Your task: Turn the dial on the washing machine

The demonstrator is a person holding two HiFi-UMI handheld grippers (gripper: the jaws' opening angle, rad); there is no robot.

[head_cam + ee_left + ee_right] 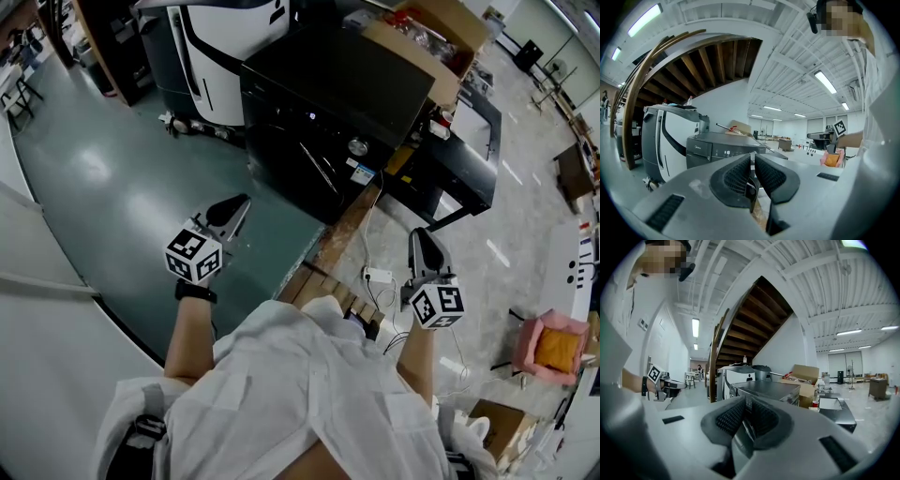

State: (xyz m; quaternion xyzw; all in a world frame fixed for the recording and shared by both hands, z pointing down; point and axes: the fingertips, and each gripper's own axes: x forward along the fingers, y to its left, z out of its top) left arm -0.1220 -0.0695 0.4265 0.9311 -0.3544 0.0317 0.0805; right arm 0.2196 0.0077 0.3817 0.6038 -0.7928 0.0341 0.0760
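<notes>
Dial [357, 146] on washing machine [323, 80] front sits ahead, betw both claws, well apart; right gripper [419, 236] looks slightly nearer vs left gripper [240, 202]. Both clenched, empty.

Workshop hall, strip lights [825, 82], cardboard box [412, 58], staircase [754, 315]

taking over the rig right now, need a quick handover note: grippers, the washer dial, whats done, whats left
Left gripper: jaws together, empty, held in the air short of the machine.
Right gripper: jaws together, empty, also clear of the machine.
Washing machine: black, ahead of both grippers. Its dial is the round silver knob on the front panel.
Done: nothing yet; neither gripper touches the dial.
Left: step in, open one gripper (the right is probably handier), close on the dial and turn it.
</notes>
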